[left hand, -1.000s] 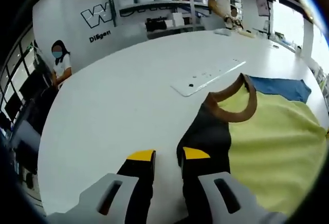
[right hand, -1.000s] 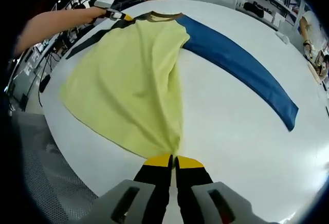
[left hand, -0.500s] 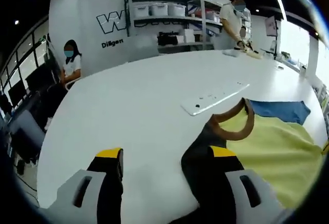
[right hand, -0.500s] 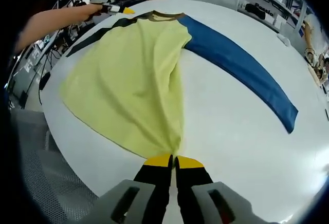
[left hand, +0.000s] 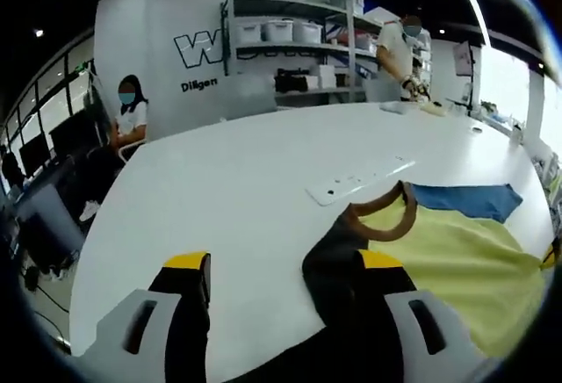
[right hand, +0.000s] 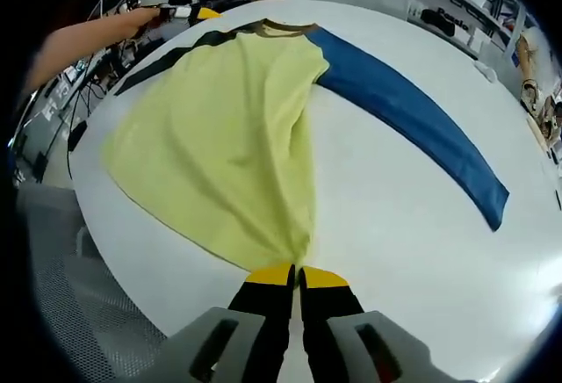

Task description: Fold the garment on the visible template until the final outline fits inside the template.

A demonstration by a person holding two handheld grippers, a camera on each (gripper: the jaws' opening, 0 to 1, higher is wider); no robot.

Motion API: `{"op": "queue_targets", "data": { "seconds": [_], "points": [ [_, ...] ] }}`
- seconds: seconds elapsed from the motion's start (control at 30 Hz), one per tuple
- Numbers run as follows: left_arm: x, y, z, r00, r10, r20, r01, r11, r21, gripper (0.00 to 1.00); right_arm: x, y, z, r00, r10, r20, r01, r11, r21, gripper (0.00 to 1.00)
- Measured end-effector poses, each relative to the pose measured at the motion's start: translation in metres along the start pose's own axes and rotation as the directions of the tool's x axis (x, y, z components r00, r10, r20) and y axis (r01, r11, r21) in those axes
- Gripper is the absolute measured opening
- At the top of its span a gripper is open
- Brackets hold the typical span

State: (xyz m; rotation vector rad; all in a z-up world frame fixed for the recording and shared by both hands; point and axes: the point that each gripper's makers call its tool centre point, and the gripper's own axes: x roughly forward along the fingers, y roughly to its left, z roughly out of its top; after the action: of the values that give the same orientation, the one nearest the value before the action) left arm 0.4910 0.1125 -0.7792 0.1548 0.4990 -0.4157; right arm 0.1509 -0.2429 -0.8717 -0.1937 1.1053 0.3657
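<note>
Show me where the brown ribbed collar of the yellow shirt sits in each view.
Left gripper view: the brown ribbed collar curves right of centre, just above the right jaw tip.
Right gripper view: the collar lies at top centre, far end of the shirt.
Shared landmark: the long blue sleeve beside it.

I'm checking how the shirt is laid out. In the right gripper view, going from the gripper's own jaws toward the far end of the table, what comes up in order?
right gripper pinching the hem → yellow body of the garment → brown collar → left gripper, held by a person's arm, near the dark sleeve. The blue sleeve runs off to one side.
</note>
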Motion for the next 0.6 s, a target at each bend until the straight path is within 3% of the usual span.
{"op": "queue_targets", "data": {
  "seconds": [0.3, 0.5, 0.6],
  "points": [
    [-0.038, -0.01, 0.001, 0.998, -0.008, 0.069, 0.012, 0.998, -0.057, 0.64, -0.001, 0.001, 0.0, 1.0, -0.001, 0.007, 0.001, 1.0, -0.004, 0.0],
    [-0.066, -0.021, -0.008, 0.994, -0.019, 0.105, 0.028, 0.996, -0.087, 0.64, -0.001, 0.0, 0.0, 1.0, -0.003, 0.01, 0.003, 1.0, -0.007, 0.0],
    [-0.088, -0.026, -0.015, 0.991, -0.013, 0.136, 0.032, 0.99, -0.138, 0.64, -0.001, 0.0, 0.0, 1.0, -0.003, 0.017, 0.004, 1.0, -0.008, 0.0]
  ]
}}
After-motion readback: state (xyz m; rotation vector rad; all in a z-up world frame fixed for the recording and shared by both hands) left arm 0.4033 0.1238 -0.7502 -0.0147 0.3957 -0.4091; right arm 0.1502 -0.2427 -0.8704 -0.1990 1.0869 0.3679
